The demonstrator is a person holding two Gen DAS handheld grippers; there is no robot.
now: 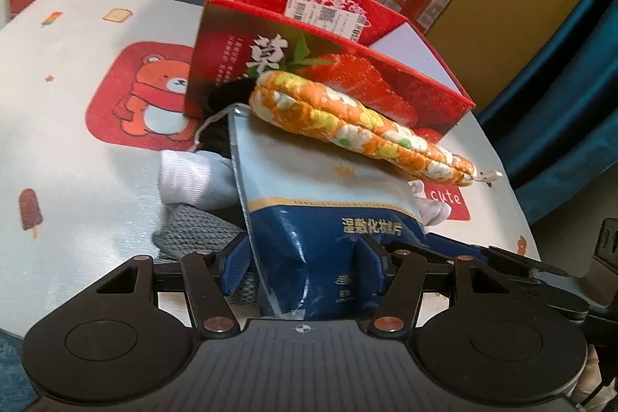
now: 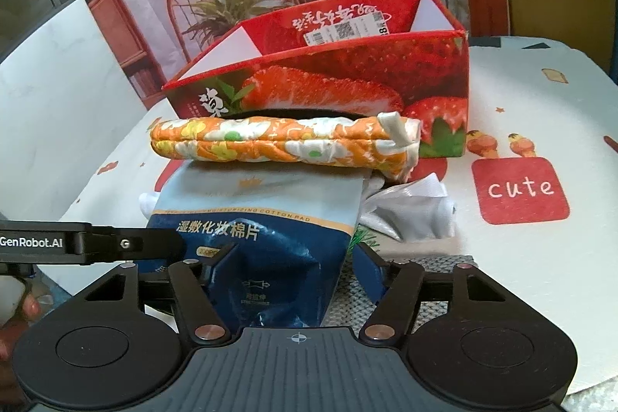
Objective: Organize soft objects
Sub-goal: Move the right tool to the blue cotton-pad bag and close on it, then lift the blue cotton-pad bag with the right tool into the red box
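A blue-and-white cotton-pad pouch (image 1: 309, 219) lies on a pile of soft things on the tabletop (image 1: 77, 149), its lower end toward the near edge. The left gripper (image 1: 305, 265) has its fingers (image 1: 235, 269) on either side of that lower end, the pads pressing the crumpled foil. The right gripper (image 2: 293, 273) is closed on the same pouch (image 2: 262, 219) from its own side, the fingers (image 2: 370, 269) pinching it; the far pad's contact is partly hidden, so the hold looks firm rather than certain.

Across the pouch's upper end rests an orange floral quilted mitt (image 1: 347, 118), lying flat and touching the front wall of a red strawberry box (image 1: 386, 72), which stands open toward the far edge. Under the pouch are a white cloth (image 1: 193, 180), a grey knitted piece (image 1: 193, 234) and something black (image 1: 224, 103). White crumpled fabric (image 2: 409, 211) pokes out beside the red "cute" patch (image 2: 521, 188) on the printed tabletop cover.
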